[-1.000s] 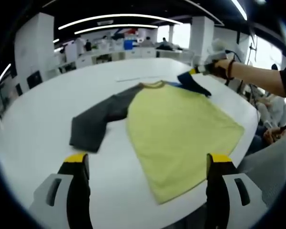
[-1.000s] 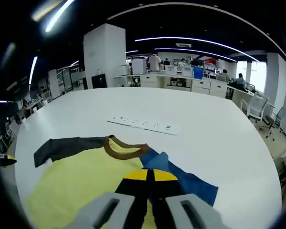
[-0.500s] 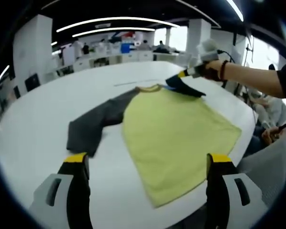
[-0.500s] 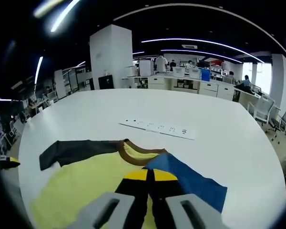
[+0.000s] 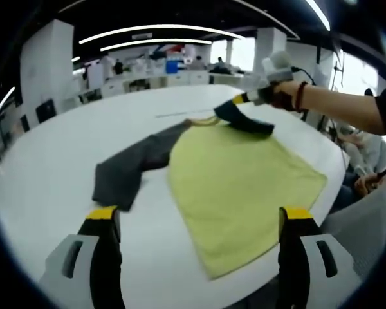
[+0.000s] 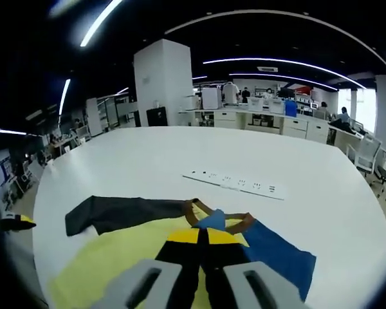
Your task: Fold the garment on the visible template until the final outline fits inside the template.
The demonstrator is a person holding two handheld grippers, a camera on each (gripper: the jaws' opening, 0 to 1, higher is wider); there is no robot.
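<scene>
Left claw point(image 5: 196, 222): two black jaws with yellow tips on light grey housings. Right claw point(image 6: 203, 237): same build, black jaws, yellow tip blocks, grey body. Right hand point(image 5: 285, 94): dark wristband with red, black short sleeve.

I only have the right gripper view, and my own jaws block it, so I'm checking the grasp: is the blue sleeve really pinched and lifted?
Observer: Yes. In the left gripper view, the right gripper is shut on the blue sleeve, with the held end raised above the shirt.
Operator: And the left gripper?
Observer: The left gripper is open and holds nothing.
Operator: And the shirt's lower half?
Observer: It lies flat and unfolded, with the hem near the table's edge.
</scene>
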